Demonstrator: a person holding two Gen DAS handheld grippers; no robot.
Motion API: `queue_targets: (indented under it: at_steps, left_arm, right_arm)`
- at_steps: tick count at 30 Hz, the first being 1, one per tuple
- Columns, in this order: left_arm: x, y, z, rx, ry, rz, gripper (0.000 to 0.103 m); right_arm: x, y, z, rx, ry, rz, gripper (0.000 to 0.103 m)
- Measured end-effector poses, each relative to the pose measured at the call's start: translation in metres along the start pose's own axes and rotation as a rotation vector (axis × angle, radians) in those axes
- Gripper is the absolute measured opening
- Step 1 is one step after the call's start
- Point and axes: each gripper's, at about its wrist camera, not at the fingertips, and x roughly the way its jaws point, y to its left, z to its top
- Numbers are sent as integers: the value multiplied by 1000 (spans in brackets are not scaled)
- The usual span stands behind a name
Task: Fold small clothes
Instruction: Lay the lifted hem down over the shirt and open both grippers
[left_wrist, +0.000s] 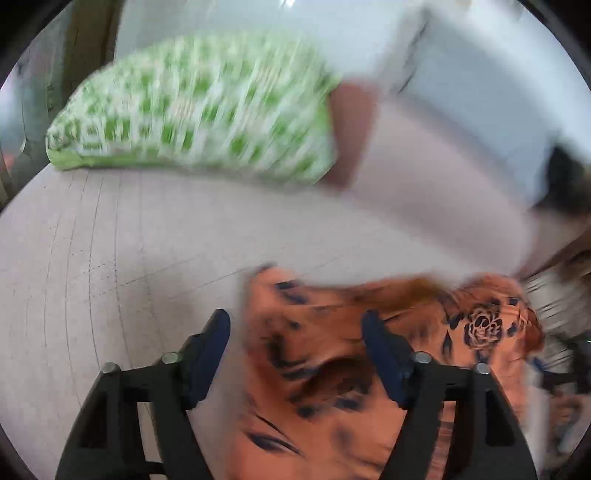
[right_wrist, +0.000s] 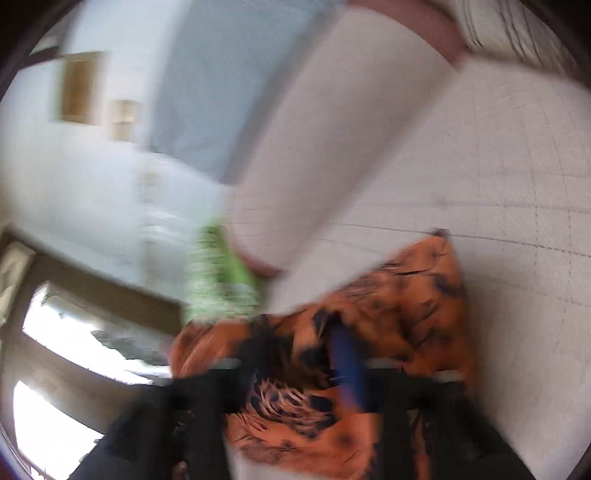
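Observation:
An orange garment with a dark floral print (left_wrist: 332, 369) lies on the pale quilted bed cover (left_wrist: 110, 240). My left gripper (left_wrist: 295, 325) is open, its blue-padded fingers (left_wrist: 384, 354) spread wide, the right finger over the cloth's upper edge and the left finger over bare cover. In the blurred right wrist view the same garment (right_wrist: 399, 306) bunches around my right gripper (right_wrist: 306, 354). A blue finger (right_wrist: 345, 365) shows with cloth against it; the other finger is hidden in dark blur.
A green-and-white patterned pillow (left_wrist: 192, 107) lies at the far side of the bed; it also shows in the right wrist view (right_wrist: 218, 273). A pale pink bolster (left_wrist: 424, 177) runs beside it. A window (right_wrist: 66, 332) and white wall lie beyond.

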Motion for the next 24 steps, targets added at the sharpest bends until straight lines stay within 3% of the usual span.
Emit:
queue_targets:
  at_steps: [1, 2, 3, 5, 7, 10, 13, 14, 15, 16, 17, 19, 24]
  left_arm:
    - [12, 5, 0, -5, 35, 35, 74]
    - [11, 14, -3, -22, 28, 7, 74]
    - [0, 22, -7, -31, -16, -26, 74]
    - [-26, 32, -14, -22, -95, 0, 74]
    - [-50, 42, -28, -10, -122, -13, 83]
    - [-46, 39, -52, 41, -30, -78, 83]
    - [-7, 14, -79, 120, 116, -102, 83]
    - [2, 9, -82, 132, 132, -103, 83]
    - [5, -2, -85, 175, 80, -39, 75]
    - [6, -11, -85, 216, 82, -33, 31]
    - [6, -16, -81, 210, 112, -71, 17]
    - [-8, -24, -66, 144, 134, -81, 15]
    - [-102, -34, -61, 147, 27, -142, 15]
  right_arm:
    - [9, -6, -5, -30, 11, -53, 83]
    - [12, -8, -11, -64, 16, -75, 82]
    - [9, -7, -18, -102, -2, -105, 82]
    - [-9, -2, -30, -209, -46, -165, 82]
    - [-21, 0, -36, -281, -39, -212, 82]
    - [-10, -5, -41, -348, 61, -267, 82]
    - [18, -3, -48, -380, 176, -257, 81]
    - [27, 3, -52, -405, 204, -254, 69]
    - [31, 3, -52, -375, 236, -239, 53]
    - [32, 2, -51, -324, 264, -198, 27]
    - [32, 3, -49, -304, 264, -202, 26]
    - [19, 6, -47, -251, 243, -188, 23]
    - [-51, 63, -65, -316, 163, -103, 18]
